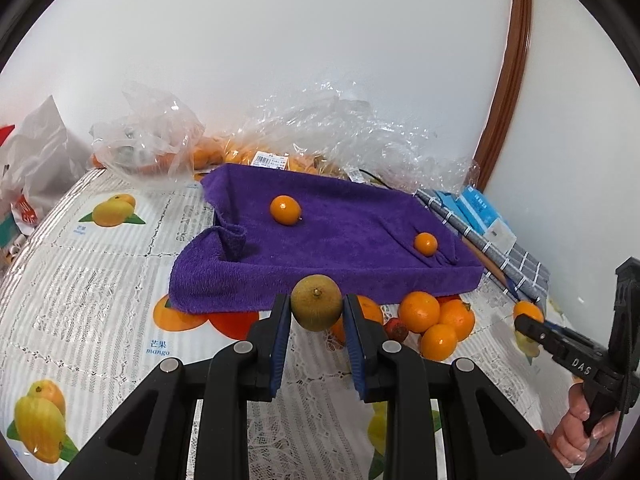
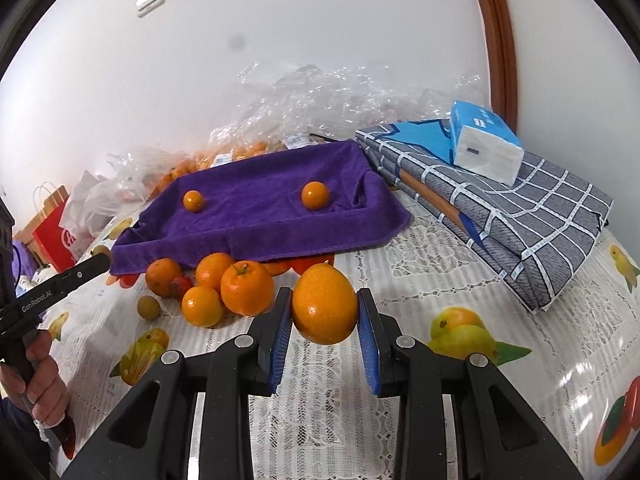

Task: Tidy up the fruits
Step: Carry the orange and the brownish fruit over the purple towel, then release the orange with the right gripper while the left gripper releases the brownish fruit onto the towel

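My left gripper point(image 1: 316, 314) is shut on a small brown-green round fruit point(image 1: 316, 307), held in front of the purple-towel tray point(image 1: 320, 276). My right gripper point(image 2: 324, 316) is shut on an orange kumquat point(image 2: 324, 309), held above the tablecloth right of a pile of loose oranges point(image 2: 224, 284). Two small oranges point(image 1: 285, 209) point(image 1: 425, 243) lie on the towel. The pile also shows in the left wrist view point(image 1: 434, 320). A small brownish fruit point(image 2: 149, 307) and a red fruit point(image 2: 181, 285) lie by the pile.
Clear plastic bags of oranges point(image 1: 280, 140) stand behind the tray against the wall. Folded grey checked cloth point(image 2: 520, 216) with a blue tissue pack point(image 2: 484, 144) lies right of the tray. A red shopping bag point(image 2: 56, 232) and white bags stand at far left.
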Demonstrator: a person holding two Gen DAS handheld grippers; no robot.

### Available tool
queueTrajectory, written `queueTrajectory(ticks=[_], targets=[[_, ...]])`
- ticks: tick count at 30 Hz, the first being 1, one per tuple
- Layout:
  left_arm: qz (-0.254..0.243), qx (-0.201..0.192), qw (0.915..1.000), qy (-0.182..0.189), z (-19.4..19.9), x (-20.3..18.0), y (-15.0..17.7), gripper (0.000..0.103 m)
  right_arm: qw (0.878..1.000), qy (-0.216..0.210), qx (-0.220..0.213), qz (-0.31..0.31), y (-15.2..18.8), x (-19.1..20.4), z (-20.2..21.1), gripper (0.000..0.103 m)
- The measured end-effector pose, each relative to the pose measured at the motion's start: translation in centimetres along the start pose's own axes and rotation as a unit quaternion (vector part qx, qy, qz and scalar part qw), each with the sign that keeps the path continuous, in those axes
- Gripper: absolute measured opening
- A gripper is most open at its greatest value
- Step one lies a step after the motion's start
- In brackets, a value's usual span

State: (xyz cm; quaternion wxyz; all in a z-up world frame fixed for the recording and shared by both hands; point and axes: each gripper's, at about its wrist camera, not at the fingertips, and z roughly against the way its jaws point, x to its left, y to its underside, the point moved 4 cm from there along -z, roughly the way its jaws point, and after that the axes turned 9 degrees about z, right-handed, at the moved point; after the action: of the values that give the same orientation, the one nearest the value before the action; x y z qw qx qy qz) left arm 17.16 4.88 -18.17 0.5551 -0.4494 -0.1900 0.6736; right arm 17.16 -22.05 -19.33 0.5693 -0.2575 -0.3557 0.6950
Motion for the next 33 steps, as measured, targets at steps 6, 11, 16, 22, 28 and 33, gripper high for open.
queueTrajectory(ticks=[6,11,16,22,28,33], targets=[[0.015,-0.019,0.9997,0.0,0.4,0.4,-0.9,0.025,1.0,-0.012,0.004,-0.01,-0.6,0.6,0.2,0.032],[0.019,-0.036,0.9991,-0.013,1.4,0.6,-2.0,0.025,0.999,-0.034,-0.027,-0.009,-3.4,1.0,1.0,0.032],[0.027,-0.049,0.9982,-0.023,0.4,0.5,-5.6,0.025,0.999,-0.019,-0.047,0.01,-7.5,0.9,-0.3,0.032],[0.068,-0.048,0.9957,-0.041,-4.6,1.7,-8.8,0.025,0.998,-0.008,-0.049,0.026,-11.0,1.2,-4.3,0.032],[0.079,-0.03,0.9944,-0.063,-8.9,3.1,-8.0,0.025,1.0,0.002,-0.029,0.011,-11.1,0.0,-9.1,0.032],[0.079,-0.03,0.9944,-0.063,-9.7,3.3,-8.2,0.025,1.0,0.017,-0.018,0.0,-10.4,-1.7,-9.8,0.032]])
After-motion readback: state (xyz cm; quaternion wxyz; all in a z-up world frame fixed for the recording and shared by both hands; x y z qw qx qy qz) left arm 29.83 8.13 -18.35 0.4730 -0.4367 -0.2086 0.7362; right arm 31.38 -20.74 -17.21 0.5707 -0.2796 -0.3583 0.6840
